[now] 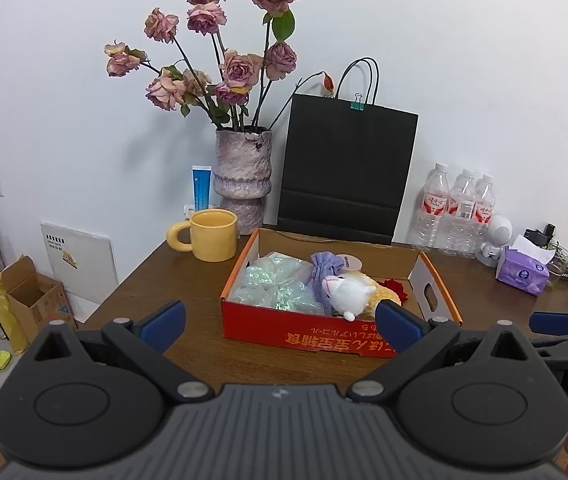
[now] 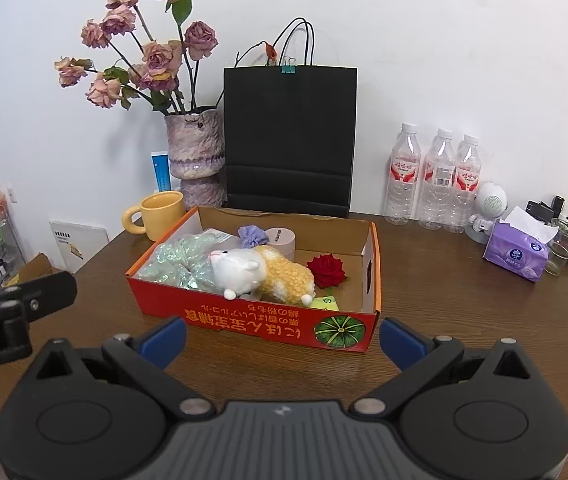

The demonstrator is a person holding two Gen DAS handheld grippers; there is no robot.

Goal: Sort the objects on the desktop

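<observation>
Both the left gripper (image 1: 280,322) and right gripper (image 2: 282,338) are held wide open and empty before the red box (image 2: 244,322), in which the plush toy (image 2: 262,270), rose (image 2: 326,269) and round tin (image 2: 280,239) are gathered, consistent with either unpacking or completed sorting.

Red cardboard box (image 2: 260,320) open on the wooden desk, holding the sorted items.

The box is shallow, red outside with orange rims and plain brown inside, its near wall printed with upside-down white lettering and a green pumpkin picture at the right end. At its left lies a crumpled clear plastic bag (image 2: 176,262). A white and yellow plush toy (image 2: 262,272) lies on its side in the middle, head toward the left, partly over the bag. Behind it sit a purple cloth (image 2: 252,235) and a round pink tin (image 2: 282,238) near the far wall. A red rose (image 2: 326,269) lies right of the plush, and a small green packet (image 2: 325,303) rests against the near wall.
</observation>
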